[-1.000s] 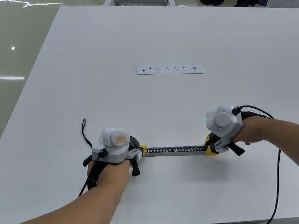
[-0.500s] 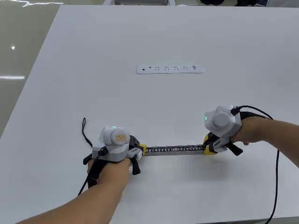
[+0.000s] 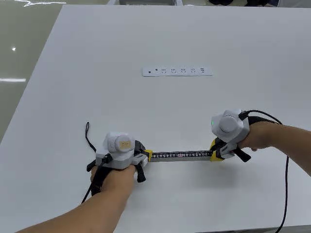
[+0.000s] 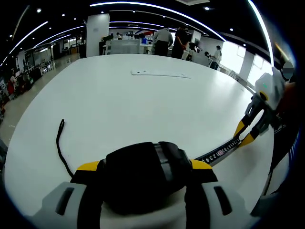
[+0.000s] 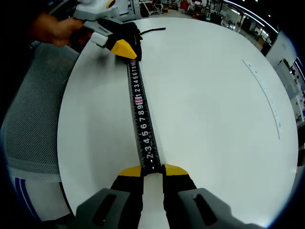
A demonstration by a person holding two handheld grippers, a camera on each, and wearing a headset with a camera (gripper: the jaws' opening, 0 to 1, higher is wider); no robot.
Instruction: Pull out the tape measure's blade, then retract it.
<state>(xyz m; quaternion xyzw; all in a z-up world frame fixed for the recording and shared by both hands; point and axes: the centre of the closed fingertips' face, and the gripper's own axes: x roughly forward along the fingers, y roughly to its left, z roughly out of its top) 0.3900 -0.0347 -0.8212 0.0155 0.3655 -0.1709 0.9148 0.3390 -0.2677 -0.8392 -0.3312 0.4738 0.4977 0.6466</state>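
Right gripper (image 5: pixel 152 170): yellow-tipped jaws nearly closed, pinching the free end of the tape measure's black steel blade with white numerals (image 5: pixel 141 114), by the lowest numbers

Left gripper (image 4: pixel 145 166): jaws spread wide and clamped on either side of the rounded black tape measure case (image 4: pixel 138 183), which fills the gap between them

Blade runs straight between the two grippers, flat just above the white tabletop (image 3: pixel 170 111); a black wrist loop (image 4: pixel 59 143) trails from the case

White power strip (image 3: pixel 177 72) lies well apart, farther back

Handling, judged:
- case rigid, compact and fairly light; the rounded shell may rotate in the jaws, so grip across its flat sides
- blade thin, slick and springy; stiff along its length but kinks if folded
- hold the blade at its end and feed it back slowly, since the return spring could whip it in
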